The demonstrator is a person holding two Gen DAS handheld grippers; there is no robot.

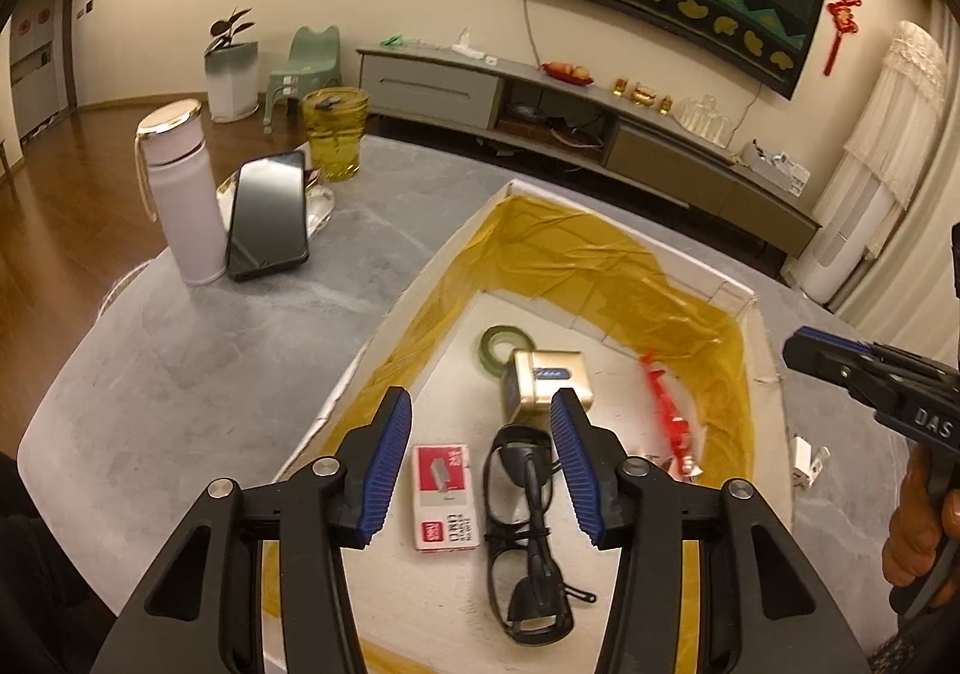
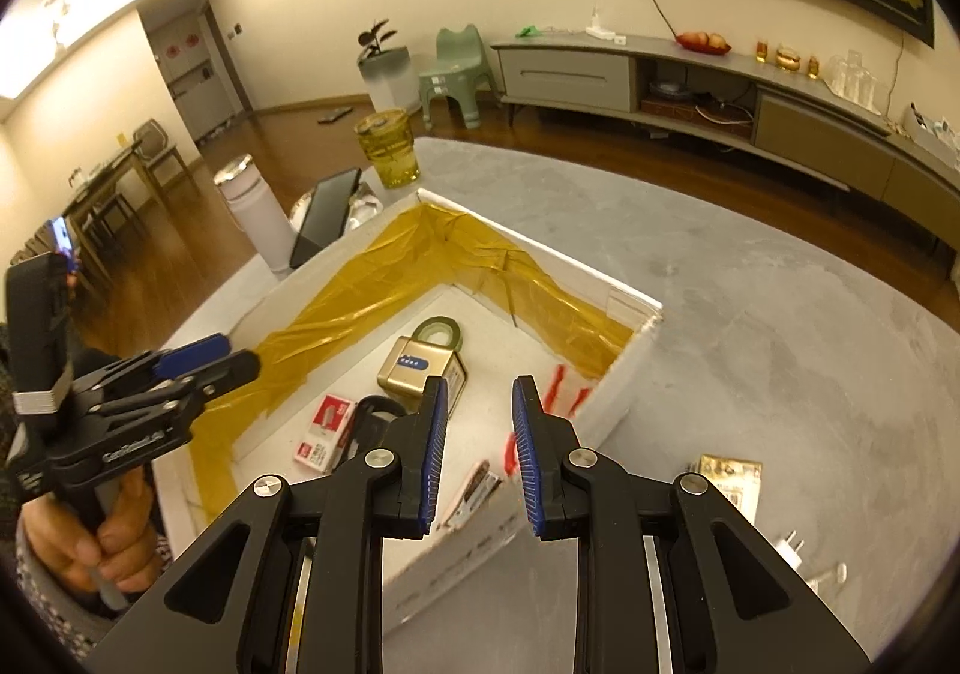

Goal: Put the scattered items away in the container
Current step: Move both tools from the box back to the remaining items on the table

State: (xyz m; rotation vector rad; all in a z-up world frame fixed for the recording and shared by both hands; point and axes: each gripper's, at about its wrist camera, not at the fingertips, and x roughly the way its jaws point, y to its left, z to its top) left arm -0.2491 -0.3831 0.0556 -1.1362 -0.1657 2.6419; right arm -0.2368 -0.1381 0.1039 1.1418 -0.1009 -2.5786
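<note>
Fingers of the left gripper (image 1: 480,464) spread wide and empty, hovering over the near part of the white box (image 1: 420,278), above the black glasses (image 1: 528,530) and the staple box (image 1: 444,500). Fingers of the right gripper (image 2: 480,455) also parted with nothing between them, though less widely, poised over the near right wall of the white box (image 2: 624,374). Both tools held by a hand on a pistol-style handle: the right hand (image 1: 924,524) at the edge of the left view, the left hand (image 2: 90,530) at the edge of the right view.

Inside the box, lined along its walls with yellow tape (image 1: 576,254): a green tape roll (image 1: 507,347) toward the far side, a gold padlock (image 1: 549,383) just in front of it, the glasses and staple box side by side nearer the cameras, and a red plastic item (image 1: 669,413) by the right wall.

Outside the box, on the grey counter (image 2: 780,314) to its right: a small gold packet (image 2: 732,479) and, nearer the camera, a white plug adapter (image 2: 804,560).

At the far left of the counter: a white flask (image 1: 180,194), a dark phone (image 1: 267,215) leaning beside it, and a yellow glass jar (image 1: 336,134) behind them.
</note>
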